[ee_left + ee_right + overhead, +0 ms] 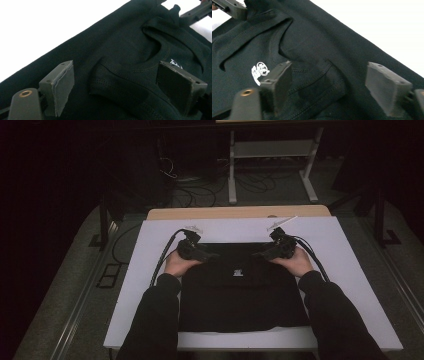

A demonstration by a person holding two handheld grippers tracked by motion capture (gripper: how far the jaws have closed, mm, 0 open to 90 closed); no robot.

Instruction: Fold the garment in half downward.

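A: Item one, largest?

B: Table (350, 285), white top, taking up the middle of the high view, a wooden strip running along its far edge.

A: Item two?

B: Shirt (240, 295), black, lying flat and folded on the table, reaching from near the front edge toward the far edge, roughly centred between the left and right edges. A small white print (238, 271) is showing near its middle. The neckline (152, 53) and stitched hems are showing in both gripper views.

A: Item three?

B: Person's arms, dark sleeves (155, 320), coming in over the front edge, one on each side of the shirt.

A: Item four, the grippers?

B: Left gripper (212, 255), sitting at the shirt's far left corner, pointing inward. In the left gripper view its jaws are standing apart, a folded hem lying between them; the pads (63, 87) are not pressing on it.

A: And the other?

B: Right gripper (257, 254), sitting at the shirt's far right corner, pointing inward toward the left one. In the right gripper view its jaws are also standing apart, with a folded layer of cloth between them, the pads (280, 82) not pinching it. Cables are trailing from both grippers back along the table.
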